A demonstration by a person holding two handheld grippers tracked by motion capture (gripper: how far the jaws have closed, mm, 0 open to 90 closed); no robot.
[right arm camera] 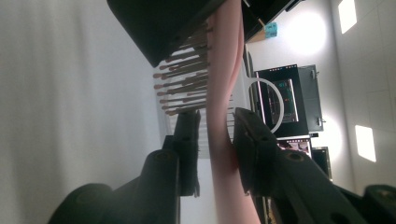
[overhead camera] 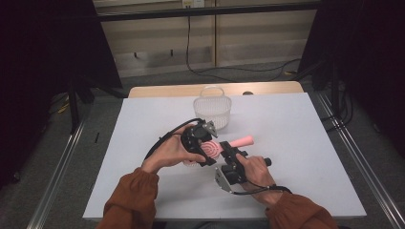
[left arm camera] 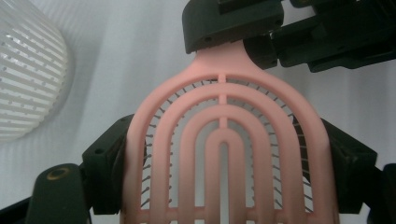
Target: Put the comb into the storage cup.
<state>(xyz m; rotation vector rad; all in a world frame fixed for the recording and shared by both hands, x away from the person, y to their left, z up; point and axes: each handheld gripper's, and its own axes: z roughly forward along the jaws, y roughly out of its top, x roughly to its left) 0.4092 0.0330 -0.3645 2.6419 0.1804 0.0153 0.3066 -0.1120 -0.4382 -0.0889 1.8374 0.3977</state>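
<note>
High view showed the whole table (overhead camera: 296, 143), white-topped, with a person's two orange-sleeved forearms coming in from below and meeting near its middle over a pink hairbrush (overhead camera: 224, 144), while a white slatted basket (overhead camera: 212, 110) stood apart on the far side of the brush. From there the left gripper (overhead camera: 204, 147) sat over the round brush head and the right gripper (overhead camera: 229, 153) lay across the neck, the pink handle sticking out past it toward the right; how the jaws stood could not be made out at that distance. Left gripper view gave what the high one lacked: the arched, slotted back of the brush (left arm camera: 223, 154) faced the camera, with a black jaw pressed to each side edge of the head, so the left gripper (left arm camera: 224, 186) pinched the head across its width. It also caught the right gripper (left arm camera: 261, 32) beyond, at the neck, and the basket's curved wall (left arm camera: 28, 70) at the left edge. Right gripper view showed the brush (right arm camera: 224, 116) edge-on, bristles pointing left, and the right gripper (right arm camera: 215, 140) with its jaws drawn in close on either side of the neck; whether both pads touched it could not be told.
</note>
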